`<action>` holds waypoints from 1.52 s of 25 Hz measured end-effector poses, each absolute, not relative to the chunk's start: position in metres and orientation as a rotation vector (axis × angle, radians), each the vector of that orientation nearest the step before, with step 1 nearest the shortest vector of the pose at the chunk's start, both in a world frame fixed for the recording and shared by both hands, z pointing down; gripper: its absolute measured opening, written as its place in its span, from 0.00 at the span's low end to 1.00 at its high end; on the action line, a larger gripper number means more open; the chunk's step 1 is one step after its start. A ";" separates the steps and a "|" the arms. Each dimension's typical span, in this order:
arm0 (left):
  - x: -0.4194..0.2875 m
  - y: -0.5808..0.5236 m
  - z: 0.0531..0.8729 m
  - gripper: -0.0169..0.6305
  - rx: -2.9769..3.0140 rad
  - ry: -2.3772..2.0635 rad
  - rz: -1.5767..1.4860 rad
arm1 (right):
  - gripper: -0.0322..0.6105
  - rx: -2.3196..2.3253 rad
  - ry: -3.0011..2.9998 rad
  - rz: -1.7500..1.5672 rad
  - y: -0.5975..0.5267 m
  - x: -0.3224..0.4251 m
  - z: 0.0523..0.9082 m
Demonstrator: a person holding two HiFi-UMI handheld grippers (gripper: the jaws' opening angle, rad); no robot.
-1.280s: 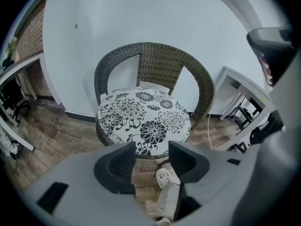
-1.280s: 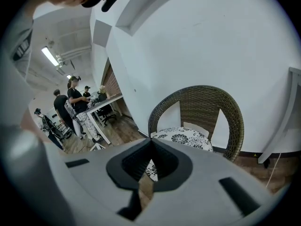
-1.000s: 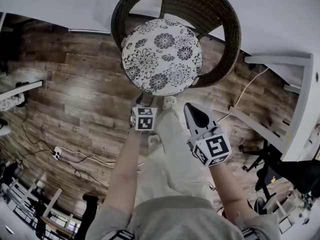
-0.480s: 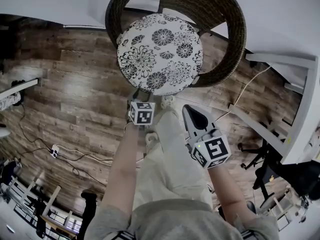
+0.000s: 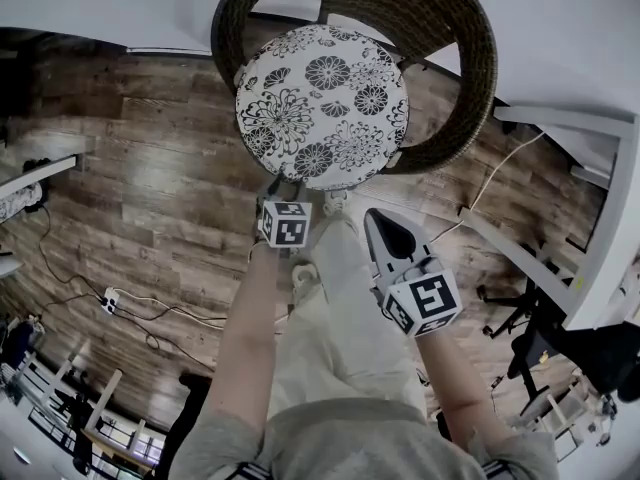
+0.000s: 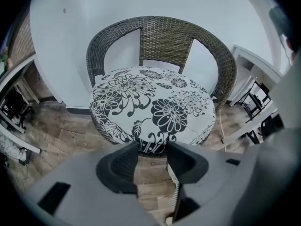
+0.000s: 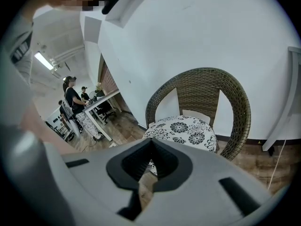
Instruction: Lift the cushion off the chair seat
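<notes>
A round cushion (image 5: 322,106) with a black-and-white flower print lies flat on the seat of a dark wicker chair (image 5: 455,48). My left gripper (image 5: 274,192) points steeply down at the cushion's front rim. In the left gripper view, the cushion (image 6: 155,105) fills the middle. The left gripper (image 6: 151,149) has its jaws wide apart and closing, and the rim sits just past their tips with wood floor in the gap. My right gripper (image 5: 384,224) hangs shut and empty to the right, short of the chair. From the right gripper (image 7: 151,144), the cushion (image 7: 184,130) is well ahead.
The chair stands against a white wall on a wood floor. White table legs (image 5: 590,168) and a cable (image 5: 490,193) lie to the right, and a power strip (image 5: 113,306) to the left. My shoes (image 5: 338,206) are under the seat's front. People (image 7: 75,102) stand far off.
The left gripper has sunk closer to the cushion's front rim. The right gripper has stayed where it was.
</notes>
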State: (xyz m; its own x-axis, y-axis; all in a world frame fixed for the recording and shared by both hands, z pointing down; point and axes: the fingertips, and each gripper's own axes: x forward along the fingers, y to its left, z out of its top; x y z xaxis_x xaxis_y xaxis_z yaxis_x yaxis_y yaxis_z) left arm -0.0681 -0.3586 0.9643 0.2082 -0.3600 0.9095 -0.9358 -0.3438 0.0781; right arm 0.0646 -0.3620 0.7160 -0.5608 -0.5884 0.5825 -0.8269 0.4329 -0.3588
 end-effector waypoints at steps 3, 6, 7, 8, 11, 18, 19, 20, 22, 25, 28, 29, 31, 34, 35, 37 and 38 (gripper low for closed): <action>-0.069 -0.361 0.963 0.27 1.822 -1.212 1.120 | 0.05 1.200 -2.323 0.884 -0.363 0.064 0.714; -0.070 -0.364 0.961 0.11 1.826 -1.220 1.165 | 0.05 1.209 -2.325 0.875 -0.362 0.065 0.712; -0.070 -0.365 0.960 0.10 1.827 -1.221 1.172 | 0.05 1.212 -2.326 0.871 -0.362 0.065 0.710; -0.070 -0.365 0.958 0.09 1.828 -1.222 1.173 | 0.05 1.215 -2.328 0.865 -0.362 0.065 0.708; -0.069 -0.363 0.948 0.08 1.838 -1.232 1.167 | 0.05 1.219 -2.340 0.844 -0.362 0.061 0.696; -0.067 -0.361 0.906 0.07 1.863 -1.262 1.123 | 0.05 1.247 -2.374 0.796 -0.357 0.056 0.662; -0.067 -0.361 0.899 0.07 1.870 -1.266 1.115 | 0.05 1.251 -2.381 0.787 -0.356 0.055 0.656; -0.067 -0.361 0.892 0.07 1.877 -1.270 1.107 | 0.05 1.255 -2.388 0.777 -0.355 0.053 0.650; -0.068 -0.359 0.878 0.07 1.893 -1.276 1.093 | 0.05 1.261 -2.402 0.755 -0.353 0.050 0.638; -0.068 -0.351 0.857 0.07 1.912 -1.284 1.074 | 0.05 1.266 -2.416 0.729 -0.344 0.048 0.618; -0.067 -0.344 0.836 0.07 1.927 -1.296 1.046 | 0.05 1.284 -2.423 0.701 -0.334 0.050 0.603; -0.066 -0.342 0.829 0.07 1.934 -1.298 1.037 | 0.05 1.291 -2.424 0.692 -0.331 0.051 0.597; -0.065 -0.335 0.815 0.07 1.950 -1.300 1.025 | 0.05 1.303 -2.427 0.673 -0.323 0.052 0.586; -0.063 -0.325 0.794 0.07 1.978 -1.299 1.013 | 0.05 1.320 -2.435 0.643 -0.310 0.052 0.569; -0.062 -0.322 0.787 0.07 1.989 -1.301 1.007 | 0.05 1.326 -2.437 0.633 -0.306 0.052 0.563; -0.061 -0.317 0.772 0.07 2.008 -1.308 0.992 | 0.05 1.336 -2.443 0.616 -0.298 0.051 0.552; -0.061 -0.315 0.765 0.07 2.016 -1.313 0.982 | 0.05 1.341 -2.447 0.608 -0.294 0.051 0.547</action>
